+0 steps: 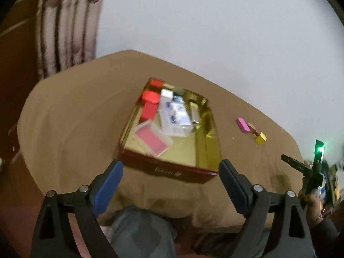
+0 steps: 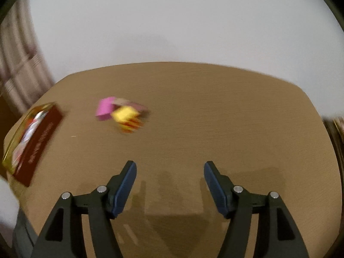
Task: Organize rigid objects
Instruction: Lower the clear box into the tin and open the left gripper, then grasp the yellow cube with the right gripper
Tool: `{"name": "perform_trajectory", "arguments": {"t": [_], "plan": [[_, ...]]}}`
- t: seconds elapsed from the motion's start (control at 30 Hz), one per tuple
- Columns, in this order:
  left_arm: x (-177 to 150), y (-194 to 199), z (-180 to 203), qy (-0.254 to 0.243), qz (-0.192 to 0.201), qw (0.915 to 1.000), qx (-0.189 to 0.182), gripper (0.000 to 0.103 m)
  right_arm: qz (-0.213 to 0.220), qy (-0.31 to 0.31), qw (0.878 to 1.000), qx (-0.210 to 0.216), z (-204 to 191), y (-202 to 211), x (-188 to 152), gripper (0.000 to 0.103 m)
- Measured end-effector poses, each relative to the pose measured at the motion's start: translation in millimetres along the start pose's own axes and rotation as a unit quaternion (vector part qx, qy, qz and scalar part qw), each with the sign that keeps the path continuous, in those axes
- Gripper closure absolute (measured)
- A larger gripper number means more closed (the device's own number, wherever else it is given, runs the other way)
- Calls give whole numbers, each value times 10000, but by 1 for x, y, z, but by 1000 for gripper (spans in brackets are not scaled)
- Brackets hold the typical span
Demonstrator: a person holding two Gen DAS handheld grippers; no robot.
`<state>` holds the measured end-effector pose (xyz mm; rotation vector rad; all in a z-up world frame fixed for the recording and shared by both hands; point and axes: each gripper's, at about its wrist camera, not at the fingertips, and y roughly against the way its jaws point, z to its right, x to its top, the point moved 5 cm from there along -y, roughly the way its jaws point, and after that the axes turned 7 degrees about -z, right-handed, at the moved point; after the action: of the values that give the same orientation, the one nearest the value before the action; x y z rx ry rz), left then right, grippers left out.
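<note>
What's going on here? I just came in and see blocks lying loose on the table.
A person holding tongs in each hand is sorting small rigid items into a red box with a gold lining. Red blocks and clear plastic cases already lie inside. A pink block and a yellow block remain on the table. Both the left tongs and the right tongs are open and empty.

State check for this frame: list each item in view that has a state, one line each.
box: open, lid absent, holding items
clear case: lying flat in the box
pink block: on the table, outside the box
yellow block: on the table, outside the box
left gripper: jaws open, empty
right gripper: jaws open, empty
</note>
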<state>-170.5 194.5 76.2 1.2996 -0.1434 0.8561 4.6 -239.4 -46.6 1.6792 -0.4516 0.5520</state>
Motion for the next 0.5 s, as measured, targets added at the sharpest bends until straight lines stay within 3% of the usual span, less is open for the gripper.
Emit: {"name": "perform_trajectory", "arguments": {"t": [0.13, 0.27, 0.5], "plan": [[0, -18, -26, 432, -250, 9987, 69, 15, -113, 536, 9985, 18, -38, -13, 30, 36], [-2, -26, -56, 950, -218, 9941, 468, 15, -306, 619, 9976, 17, -50, -35, 54, 36], [-11, -37, -97, 1615, -220, 9822, 939, 15, -637, 741, 9952, 10, -57, -58, 59, 36]]}}
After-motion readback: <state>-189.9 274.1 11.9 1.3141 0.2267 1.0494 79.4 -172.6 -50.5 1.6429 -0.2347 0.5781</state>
